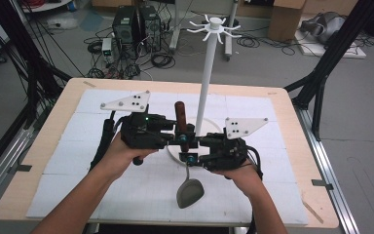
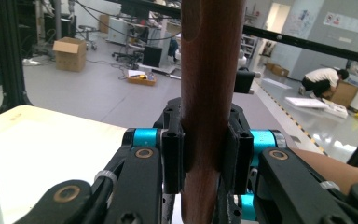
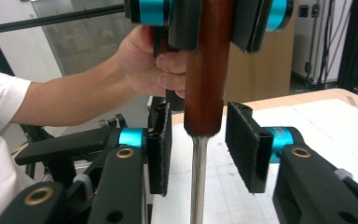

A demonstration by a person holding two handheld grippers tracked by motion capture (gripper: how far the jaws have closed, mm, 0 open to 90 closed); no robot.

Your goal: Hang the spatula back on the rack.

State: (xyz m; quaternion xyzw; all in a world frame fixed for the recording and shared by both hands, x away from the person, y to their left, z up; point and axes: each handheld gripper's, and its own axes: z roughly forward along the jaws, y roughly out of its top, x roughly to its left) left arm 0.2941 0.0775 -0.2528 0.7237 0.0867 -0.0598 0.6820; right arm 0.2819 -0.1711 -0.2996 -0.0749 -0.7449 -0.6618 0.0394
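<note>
While the left gripper (image 1: 179, 132) clamps the brown wooden handle (image 1: 180, 116) of a ladle upright above the table (image 1: 53, 146), the right gripper (image 1: 191, 157) waits just below it with nothing in its grasp. From the high view, the utensil hangs nose-down: its thin metal shaft (image 1: 188, 170) runs from the handle to a grey bowl (image 1: 190, 191) low over the white mat, in front of the round base of a white hanging rack (image 1: 205, 87). Holding the ladle vertical by its handle likely keeps the top end free to be lifted toward the rack's hooks (image 1: 214, 25), though that is a judgement from the layout alone.

The left gripper view shows its two black pads pressed flat against both sides of the wooden handle (image 2: 209, 93), the jaws drawn in to the width of the wood and gripping it firmly. In the right gripper view, the other tool's pads (image 3: 161, 149) stand apart on either side of the handle's lower end (image 3: 205, 93) and the steel shaft (image 3: 198, 177), with clear daylight on both sides. Its jaws are partly open and touch neither wood nor metal, so the ladle's weight appears to rest wholly with the left hand (image 3: 144, 60).
</note>
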